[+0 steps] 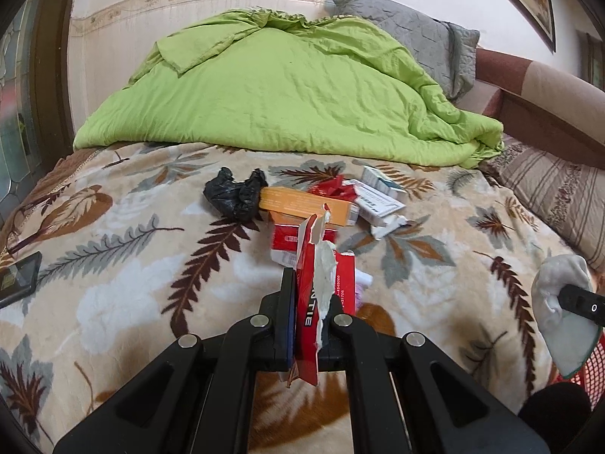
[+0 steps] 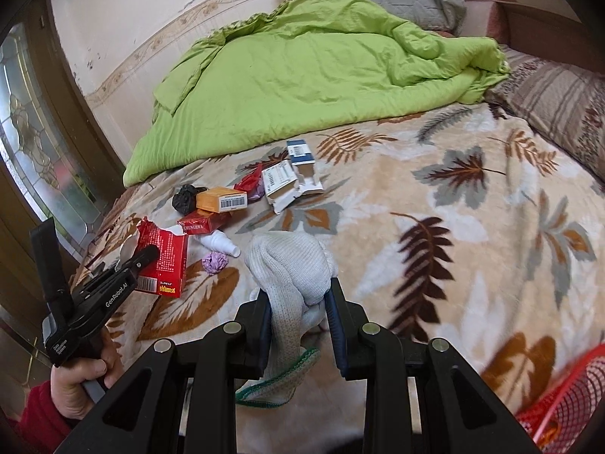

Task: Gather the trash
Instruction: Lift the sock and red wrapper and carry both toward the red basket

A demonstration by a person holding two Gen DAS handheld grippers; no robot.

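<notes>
My left gripper (image 1: 312,283) is shut on a torn red carton (image 1: 321,287) and holds it above the leaf-patterned blanket; it also shows in the right wrist view (image 2: 164,261). My right gripper (image 2: 298,302) is shut on a white knitted glove (image 2: 295,265) with a green cuff, also seen at the right edge of the left wrist view (image 1: 559,302). More trash lies on the bed: an orange box (image 1: 310,204), a black bag (image 1: 234,195), a red cigarette pack (image 2: 202,223), white boxes (image 2: 283,183), a small white bottle (image 2: 221,245) and a purple paper ball (image 2: 214,262).
A green quilt (image 1: 280,87) covers the far half of the bed, with pillows (image 2: 559,113) at the right. A red mesh basket (image 2: 567,397) sits at the near right edge. A dark phone (image 1: 19,280) lies at the left.
</notes>
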